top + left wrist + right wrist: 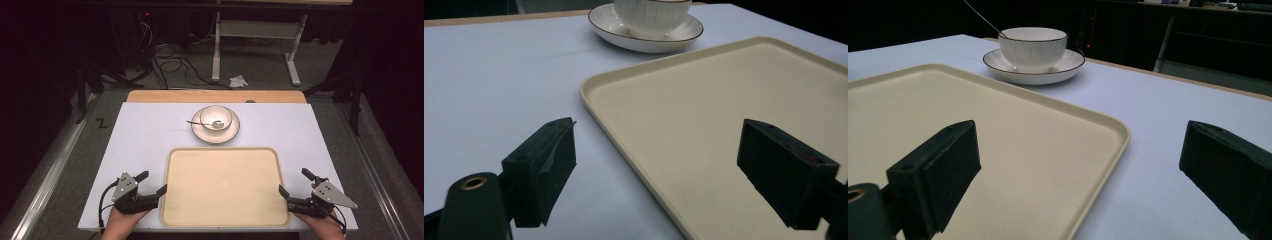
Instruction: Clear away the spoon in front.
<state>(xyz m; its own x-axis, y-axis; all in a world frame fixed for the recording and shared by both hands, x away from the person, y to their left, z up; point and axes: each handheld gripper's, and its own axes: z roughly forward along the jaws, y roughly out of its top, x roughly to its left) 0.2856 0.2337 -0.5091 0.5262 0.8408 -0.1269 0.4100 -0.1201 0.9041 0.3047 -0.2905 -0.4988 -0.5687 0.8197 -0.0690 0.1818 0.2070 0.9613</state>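
A cream tray [225,185] lies empty at the table's near middle. Beyond it a white bowl [216,117] sits on a saucer [200,132], with a spoon [195,122] resting in the bowl. My left gripper [154,182] is open at the tray's near left corner. In the left gripper view [659,132] one jaw stands over the tray [704,100] and the other over the table. My right gripper [292,181] is open at the near right corner, and in the right gripper view [1080,135] its jaws straddle the tray's rim [1113,125]. Nothing is pressed between either pair of jaws.
The table has a white top [145,135] with a wooden strip [215,96] along its far edge. On the floor beyond are cables [170,65], a white frame [255,30] and a crumpled paper [238,80]. The bowl [1033,47] and saucer [1068,67] stand close to the tray's far rim.
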